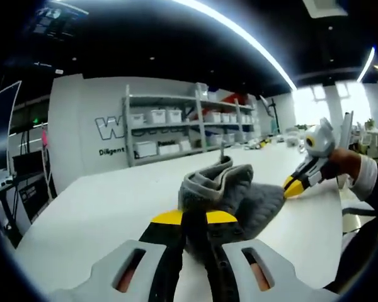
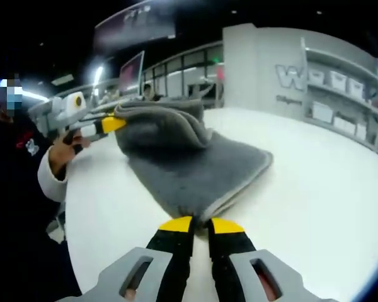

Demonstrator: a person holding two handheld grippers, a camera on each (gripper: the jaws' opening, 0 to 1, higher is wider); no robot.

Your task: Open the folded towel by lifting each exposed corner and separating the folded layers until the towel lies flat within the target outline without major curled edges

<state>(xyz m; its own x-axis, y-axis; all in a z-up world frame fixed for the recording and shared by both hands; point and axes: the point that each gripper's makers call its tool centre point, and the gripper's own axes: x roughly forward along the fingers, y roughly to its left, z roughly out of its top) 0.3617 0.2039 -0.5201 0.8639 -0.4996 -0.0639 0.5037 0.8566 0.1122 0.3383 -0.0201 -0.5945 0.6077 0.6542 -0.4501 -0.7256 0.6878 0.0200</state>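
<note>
A grey towel lies bunched on the white table, one side raised into a fold. My left gripper is shut on the towel's near corner, its yellow-tipped jaws pressed together on the cloth. In the right gripper view the same grey towel spreads ahead, and my right gripper is shut on its nearest corner. The left gripper shows at the far left of that view, gripping the lifted edge. The right gripper appears in the left gripper view at the towel's far corner.
Shelves with white bins line the far wall. Monitors stand at the table's far side. A person's hand and white sleeve hold the left gripper. Bare white table stretches to the right.
</note>
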